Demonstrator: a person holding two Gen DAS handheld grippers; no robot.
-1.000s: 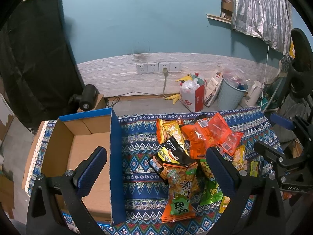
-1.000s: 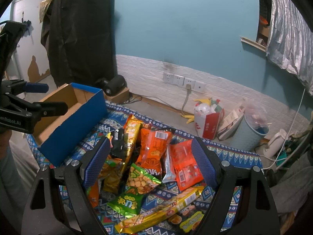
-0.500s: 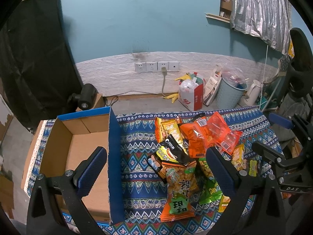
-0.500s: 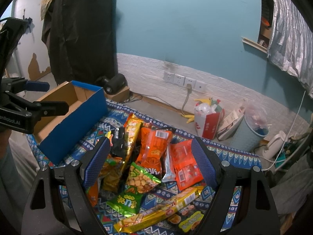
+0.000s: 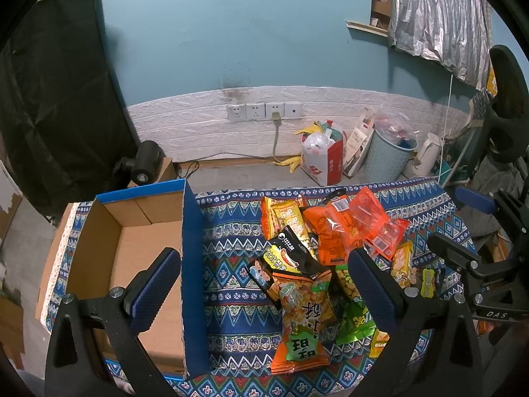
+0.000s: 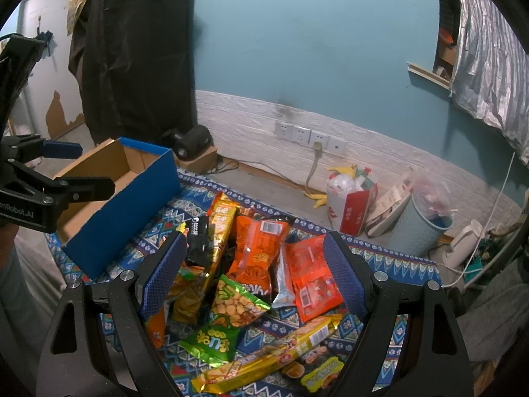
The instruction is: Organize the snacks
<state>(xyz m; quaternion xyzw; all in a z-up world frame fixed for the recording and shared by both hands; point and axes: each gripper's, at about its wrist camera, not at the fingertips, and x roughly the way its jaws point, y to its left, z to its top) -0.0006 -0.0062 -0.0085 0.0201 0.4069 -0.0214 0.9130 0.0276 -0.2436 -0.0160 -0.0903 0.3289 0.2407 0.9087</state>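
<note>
Right gripper [image 6: 254, 274] — slightly nearer the snacks [image 6: 251, 264]

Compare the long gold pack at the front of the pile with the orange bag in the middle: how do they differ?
The long gold pack is narrow and lies flat on the cloth, nearest the right gripper. The orange bag is wider, puffier and rests on other packs. Both are sealed and untouched.

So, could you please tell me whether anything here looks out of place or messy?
Yes: the snack packets lie in a jumbled, overlapping heap on the patterned cloth, while the cardboard box beside them holds none.
</note>
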